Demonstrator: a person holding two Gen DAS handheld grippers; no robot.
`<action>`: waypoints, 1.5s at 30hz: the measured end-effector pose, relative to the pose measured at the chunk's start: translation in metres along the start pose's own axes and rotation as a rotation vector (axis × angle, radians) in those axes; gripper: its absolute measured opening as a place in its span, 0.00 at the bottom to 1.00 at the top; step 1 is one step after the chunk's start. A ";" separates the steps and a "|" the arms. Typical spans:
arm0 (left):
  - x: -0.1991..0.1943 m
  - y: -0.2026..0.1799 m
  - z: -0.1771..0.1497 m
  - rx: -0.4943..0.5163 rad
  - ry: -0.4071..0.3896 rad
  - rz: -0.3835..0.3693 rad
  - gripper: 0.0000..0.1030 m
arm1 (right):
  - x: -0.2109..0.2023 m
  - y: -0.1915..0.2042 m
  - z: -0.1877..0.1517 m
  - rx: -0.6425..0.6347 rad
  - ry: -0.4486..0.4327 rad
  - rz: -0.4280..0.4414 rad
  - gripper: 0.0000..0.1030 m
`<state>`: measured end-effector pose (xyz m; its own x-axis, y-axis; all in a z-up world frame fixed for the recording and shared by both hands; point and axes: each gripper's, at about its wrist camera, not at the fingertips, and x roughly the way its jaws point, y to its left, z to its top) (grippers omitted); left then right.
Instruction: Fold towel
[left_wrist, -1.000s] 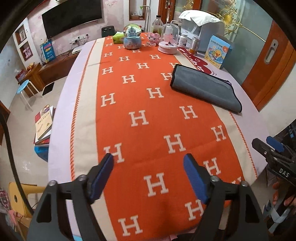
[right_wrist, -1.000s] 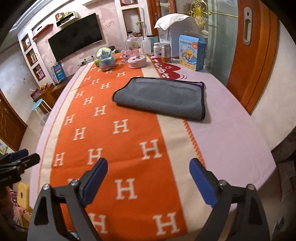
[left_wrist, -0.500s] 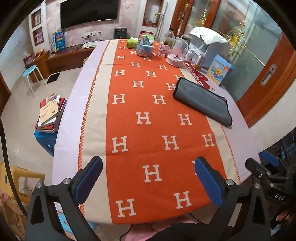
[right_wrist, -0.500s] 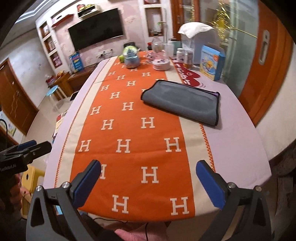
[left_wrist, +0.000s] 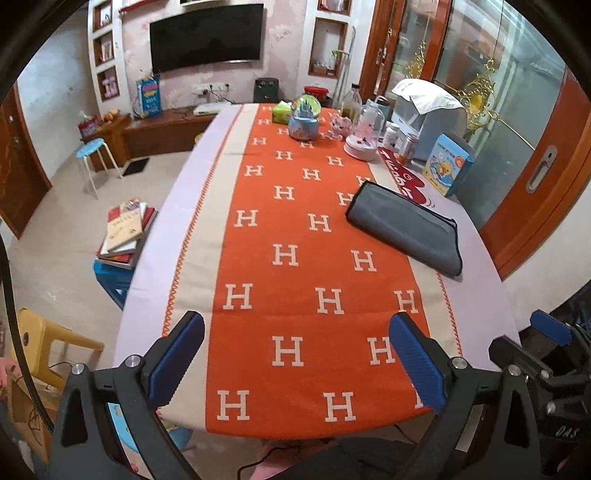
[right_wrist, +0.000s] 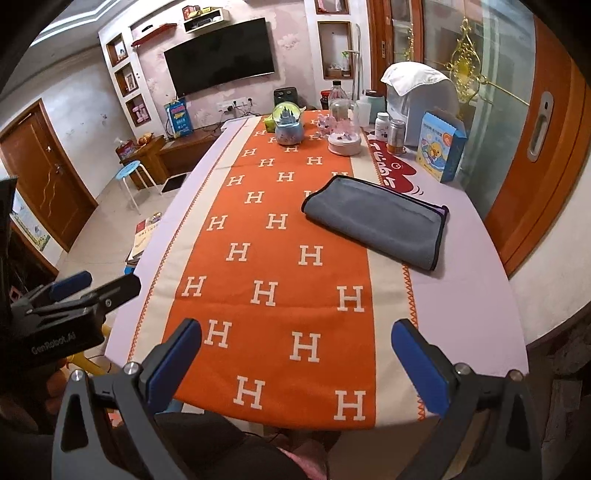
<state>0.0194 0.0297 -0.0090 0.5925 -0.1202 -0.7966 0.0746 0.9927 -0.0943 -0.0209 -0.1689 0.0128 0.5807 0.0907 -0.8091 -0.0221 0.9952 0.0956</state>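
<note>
A grey towel (left_wrist: 406, 227) with a dark border lies folded flat on the right side of the table, partly on the orange H-pattern runner (left_wrist: 295, 258). It also shows in the right wrist view (right_wrist: 376, 219). My left gripper (left_wrist: 295, 358) is open and empty, held back over the table's near edge. My right gripper (right_wrist: 295, 360) is open and empty, also at the near edge, well short of the towel. The right gripper's tip shows at the right of the left wrist view (left_wrist: 546, 332). The left gripper shows at the left of the right wrist view (right_wrist: 74, 291).
A snow globe (left_wrist: 303, 123), small ornaments, jars, a blue box (left_wrist: 448, 162) and a covered appliance (left_wrist: 424, 110) stand at the table's far end. Books (left_wrist: 125, 230) on a blue stool and a yellow chair (left_wrist: 44, 332) are on the floor to the left.
Both grippers have pulled back and up from the table toward its near edge and their jaws have opened wider. The towel has not moved.
</note>
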 end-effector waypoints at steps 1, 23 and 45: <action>-0.002 -0.002 -0.001 0.001 -0.004 0.006 0.97 | 0.000 0.000 -0.001 0.001 0.002 -0.003 1.00; -0.008 -0.015 -0.007 0.027 -0.040 0.107 0.99 | 0.020 -0.010 -0.002 0.045 0.019 -0.027 1.00; -0.006 -0.017 0.001 0.044 -0.044 0.104 0.99 | 0.028 -0.005 -0.001 0.043 0.033 -0.030 1.00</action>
<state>0.0159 0.0137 -0.0021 0.6330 -0.0173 -0.7739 0.0452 0.9989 0.0147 -0.0059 -0.1717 -0.0107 0.5531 0.0630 -0.8307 0.0302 0.9950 0.0955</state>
